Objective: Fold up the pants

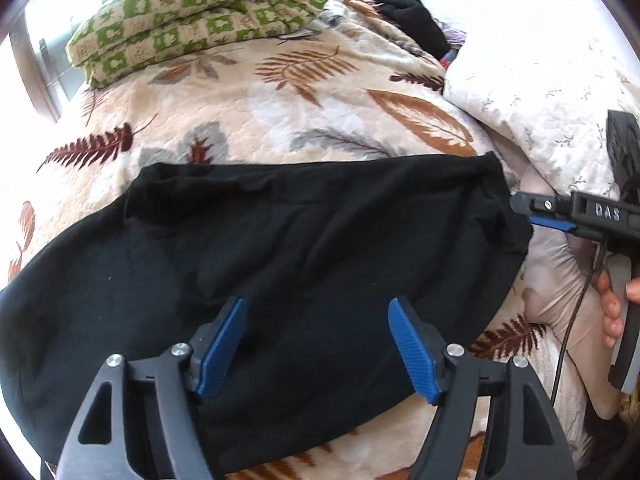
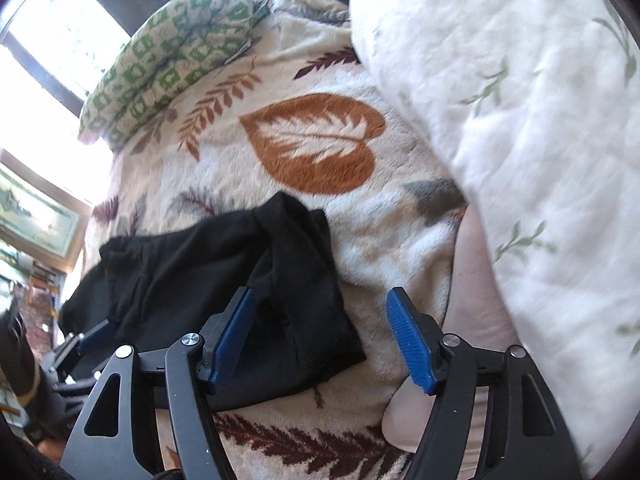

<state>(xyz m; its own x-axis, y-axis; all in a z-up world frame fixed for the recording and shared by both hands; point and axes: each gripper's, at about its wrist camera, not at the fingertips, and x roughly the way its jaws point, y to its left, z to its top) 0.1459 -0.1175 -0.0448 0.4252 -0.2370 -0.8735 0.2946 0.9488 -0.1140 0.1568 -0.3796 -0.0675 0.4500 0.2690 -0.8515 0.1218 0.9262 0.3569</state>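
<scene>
On leaf-print blanket (image 1: 248,92): black pants (image 1: 280,240) folded, rumpled; left gripper (image 1: 316,344), right gripper (image 2: 320,336) jaws apart, empty.

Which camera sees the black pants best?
The left wrist view: the pants spread across most of the picture on the leaf blanket. The right wrist view shows only one end of the pants, bunched and partly hidden behind a gripper finger.
</scene>
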